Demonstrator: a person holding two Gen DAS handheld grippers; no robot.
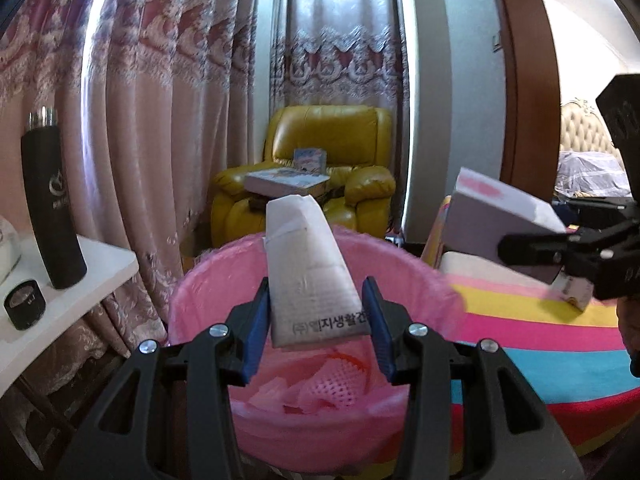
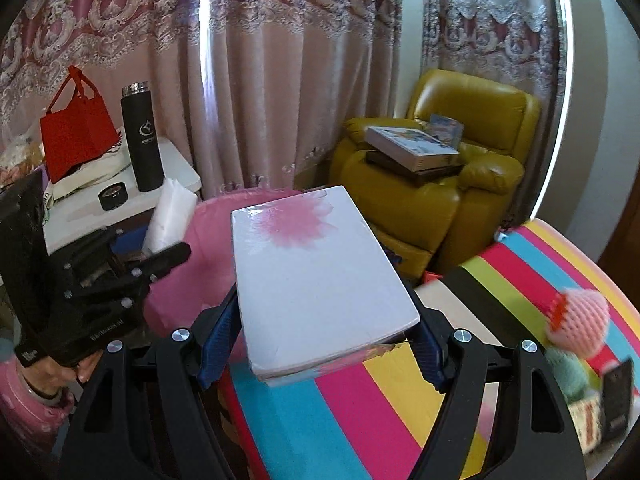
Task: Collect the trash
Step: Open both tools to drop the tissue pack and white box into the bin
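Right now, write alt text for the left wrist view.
The left gripper holds a white tube over a pink-lined trash bin. At right, the right gripper carries a white box above a striped cloth.

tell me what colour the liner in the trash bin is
Pink. The bin liner shows best in the left wrist view, right below the held packet.

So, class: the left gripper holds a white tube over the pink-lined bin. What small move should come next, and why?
Probably open the left gripper and let the white tube drop. It hangs clamped above the pink-lined bin, which already holds scraps. The right gripper holds its white box short of the bin, so it would likely follow.
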